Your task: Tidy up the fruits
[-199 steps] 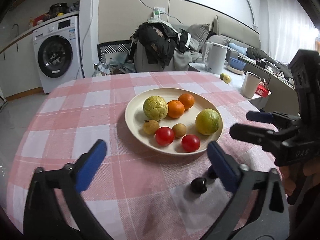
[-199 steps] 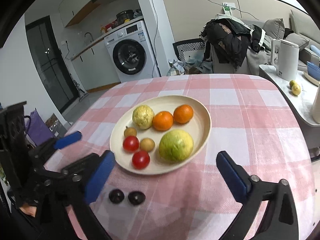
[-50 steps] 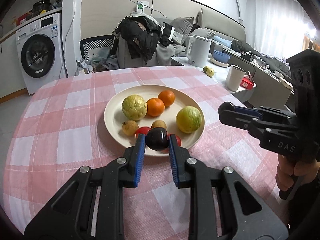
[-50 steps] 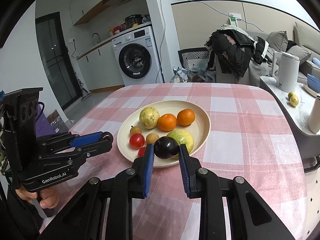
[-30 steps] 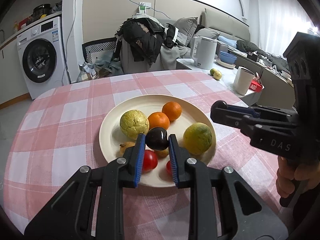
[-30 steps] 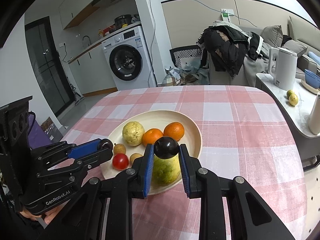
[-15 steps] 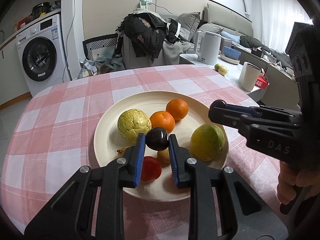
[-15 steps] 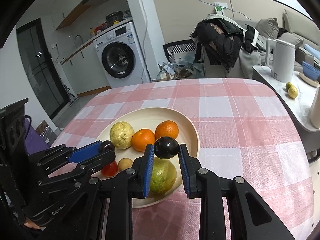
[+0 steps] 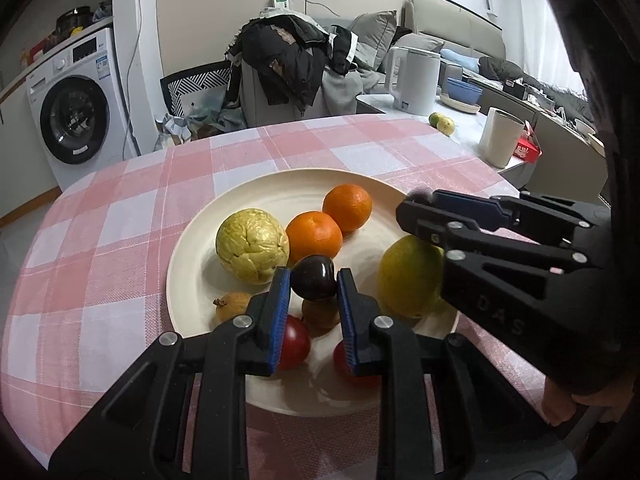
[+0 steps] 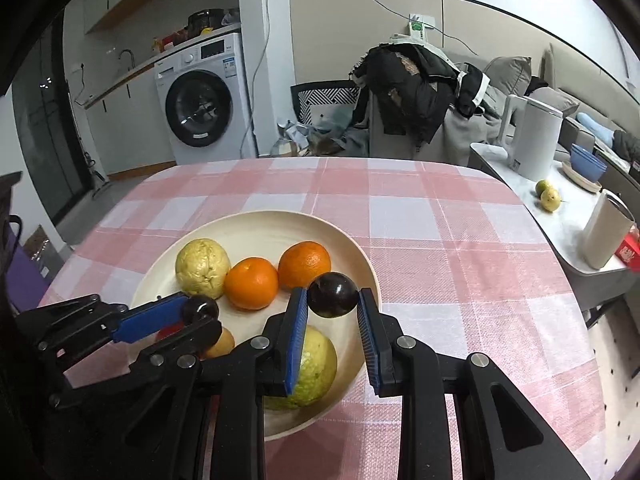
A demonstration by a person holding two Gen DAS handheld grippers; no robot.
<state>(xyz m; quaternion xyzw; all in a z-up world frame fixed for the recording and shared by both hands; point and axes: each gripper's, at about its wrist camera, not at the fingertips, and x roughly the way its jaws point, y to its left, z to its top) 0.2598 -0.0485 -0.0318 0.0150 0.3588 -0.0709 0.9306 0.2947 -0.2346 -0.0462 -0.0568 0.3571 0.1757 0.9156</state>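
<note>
A cream plate point(image 9: 276, 196) point(image 10: 256, 224) on the pink checked table holds a yellow guava point(image 9: 252, 251), two oranges point(image 9: 314, 237) point(image 9: 347, 208), a green-yellow fruit point(image 9: 408, 276), two red tomatoes point(image 9: 294, 342) and small brown fruits point(image 9: 229, 306). My left gripper point(image 9: 313, 280) is shut on a dark plum point(image 9: 313, 277) above the plate's middle. My right gripper point(image 10: 332, 296) is shut on another dark plum point(image 10: 332, 294) above the plate's right part, over the green-yellow fruit point(image 10: 316, 364). Each gripper shows in the other's view point(image 9: 416, 210) point(image 10: 200, 312).
The checked tablecloth point(image 10: 460, 248) covers the table beyond the plate. To the right stands a side counter with a white kettle point(image 10: 536, 140), a cup point(image 10: 604, 236) and two small fruits point(image 10: 546, 194). A washing machine point(image 10: 200, 108) and a chair with clothes point(image 10: 408, 92) stand behind.
Both grippers have moved forward and lower over the plate, each still holding its plum. The fruits on the plate have not moved.
</note>
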